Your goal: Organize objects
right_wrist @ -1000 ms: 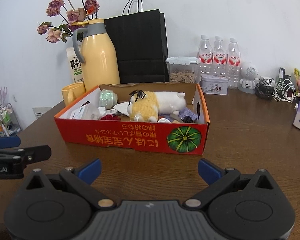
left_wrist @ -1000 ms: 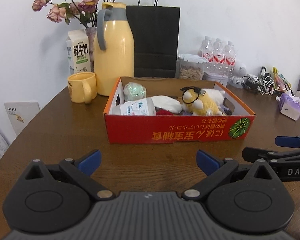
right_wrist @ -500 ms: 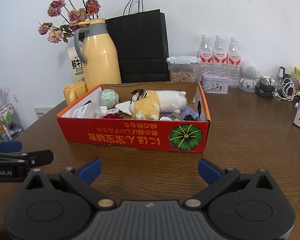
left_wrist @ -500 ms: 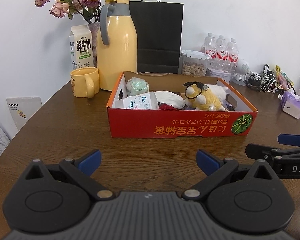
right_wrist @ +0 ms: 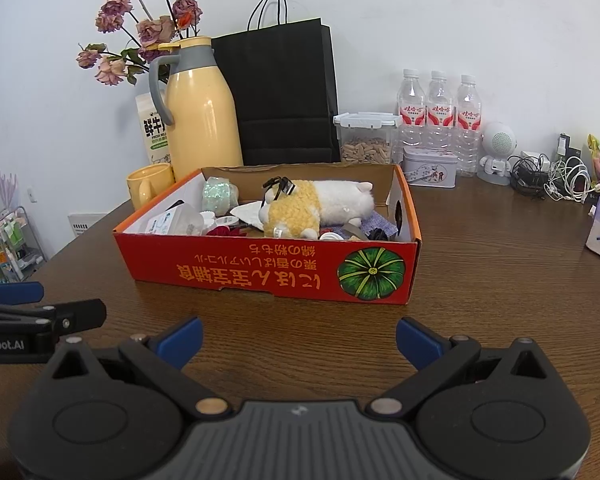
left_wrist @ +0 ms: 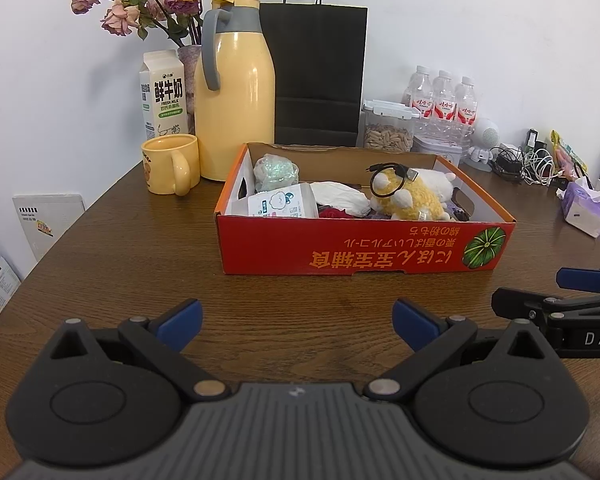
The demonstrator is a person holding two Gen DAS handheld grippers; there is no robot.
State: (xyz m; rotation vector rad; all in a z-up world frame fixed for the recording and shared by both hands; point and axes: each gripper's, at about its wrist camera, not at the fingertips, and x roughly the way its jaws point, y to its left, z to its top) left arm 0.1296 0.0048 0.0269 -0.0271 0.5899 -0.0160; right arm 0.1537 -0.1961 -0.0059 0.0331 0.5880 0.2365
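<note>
- The left gripper [left_wrist: 296, 322] hangs over the wooden table [left_wrist: 140, 272], short of the red cardboard box [left_wrist: 364, 250]; its blue-tipped fingers [left_wrist: 180, 320] are spread wide with nothing between them.
- The right gripper [right_wrist: 298, 338] sits in the same posture over the table on the near side of the box, jaws wide apart and holding nothing.
- Each gripper shows at the edge of the other's view, so the two are side by side and apart from each other.
- The box stands on the table ahead of both grippers, well clear of the fingertips, its printed long side facing them with a green pumpkin emblem [right_wrist: 371, 274] at the right end.
- Inside the box: a yellow-and-white plush toy [left_wrist: 414, 196] lying on its side with a black cable loop [left_wrist: 388, 180] on it; a white packet [left_wrist: 342, 198] beside the toy; a white plastic container [left_wrist: 282, 206] at the near left; a pale green bundle [left_wrist: 276, 170] at the far left. Smaller items beneath the toy cannot be made out.
- Behind the box, left to right: a yellow mug [left_wrist: 172, 164], a milk carton [left_wrist: 164, 96], a yellow thermos jug [left_wrist: 234, 92], a vase of dried roses [left_wrist: 168, 4], a black paper bag [left_wrist: 318, 76], a clear jar of seeds [right_wrist: 366, 138], a small tin [right_wrist: 430, 168] and three water bottles [right_wrist: 440, 116].
- At the far right lie tangled cables [right_wrist: 556, 176] and a tissue pack [left_wrist: 584, 210].
</note>
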